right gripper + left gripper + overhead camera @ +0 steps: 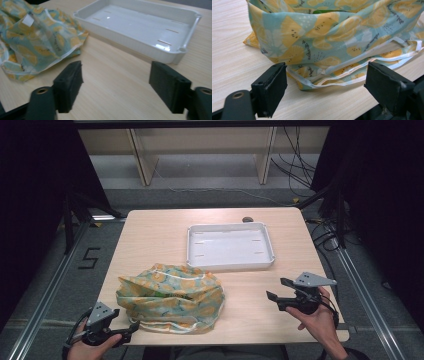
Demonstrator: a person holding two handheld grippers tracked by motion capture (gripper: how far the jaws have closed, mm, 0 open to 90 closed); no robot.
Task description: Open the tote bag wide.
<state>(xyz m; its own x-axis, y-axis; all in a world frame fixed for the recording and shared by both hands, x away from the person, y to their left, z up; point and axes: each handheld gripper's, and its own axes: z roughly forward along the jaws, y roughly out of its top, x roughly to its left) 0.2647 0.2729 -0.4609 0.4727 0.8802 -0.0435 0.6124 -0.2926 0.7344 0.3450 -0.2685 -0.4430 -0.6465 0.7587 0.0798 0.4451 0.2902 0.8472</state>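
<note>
Nearest the high camera, your left gripper (131, 326) sat at the near edge of the counter (150, 235), its jaws spread apart with nothing between them. Just ahead of it lay one cloth bag (170, 297), pale blue with an orange-slice print and white trim, crumpled in a heap on the near-left part of the counter. In the left gripper view the bag's (332, 37) white-edged hem lay on the wood just beyond the pads and between their lines, not touching either pad.

Your right gripper (280, 290) hovered over the near-right part of the counter, well apart from the bag, jaws likewise released and empty. In the right gripper view the bag (37, 40) lay off to the left, beyond the left jaw.

One white tray (230, 265) stood behind the bag, toward the far side. You had two grippers, one bag, one tray.
</note>
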